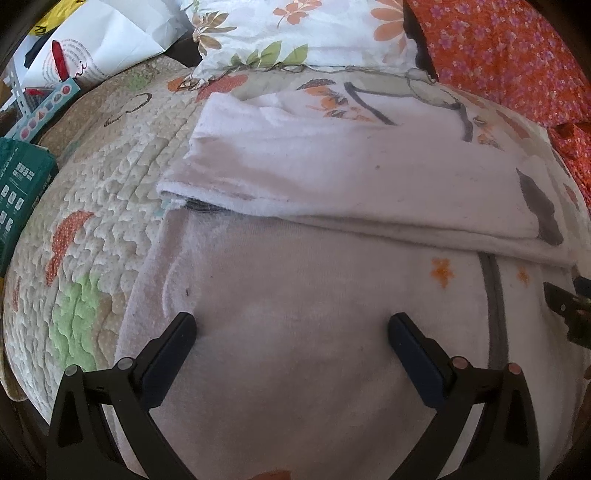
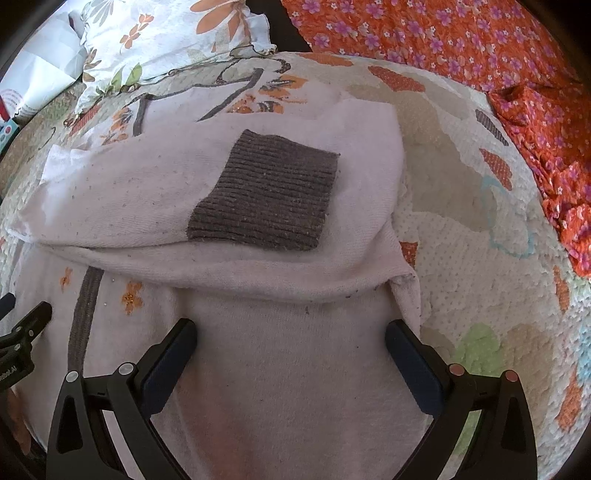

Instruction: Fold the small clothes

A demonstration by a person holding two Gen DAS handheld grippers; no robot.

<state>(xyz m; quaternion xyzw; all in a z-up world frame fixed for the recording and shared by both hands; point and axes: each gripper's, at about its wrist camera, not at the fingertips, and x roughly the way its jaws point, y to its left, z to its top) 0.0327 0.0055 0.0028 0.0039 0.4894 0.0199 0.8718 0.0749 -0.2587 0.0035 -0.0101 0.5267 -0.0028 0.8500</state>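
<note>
A pale pink sweater lies spread on a quilted bed cover, filling the lower middle of both wrist views. One sleeve is folded across the body from 9 o'clock toward 3 o'clock, and its ribbed grey cuff rests flat on the pink fabric, just above centre in the right view. A grey knitted stripe with small orange flowers beside it runs down the front at about 8 o'clock in that view.

The left claw hangs over the sweater's body, its fingers spread wide with nothing between them; the tips look close to the cloth, but whether they touch it cannot be told. The folded sleeve lies at 12 o'clock from it, and the sweater's left edge meets the quilt at 9 o'clock.

The right claw is likewise wide open and empty, over the body just below the folded sleeve. Its right finger sits near the sweater's right edge, with bare quilt beyond at 3 o'clock. Each claw shows at the margin of the other's view: the right claw at 3 o'clock in the left view, the left claw at 9 o'clock in the right view.

At 12 o'clock lies a white floral pillow; an orange flowered cloth runs along 1 to 3 o'clock. A white bag and a green box sit at 10 and 9 o'clock in the left view; their contents are not visible.
</note>
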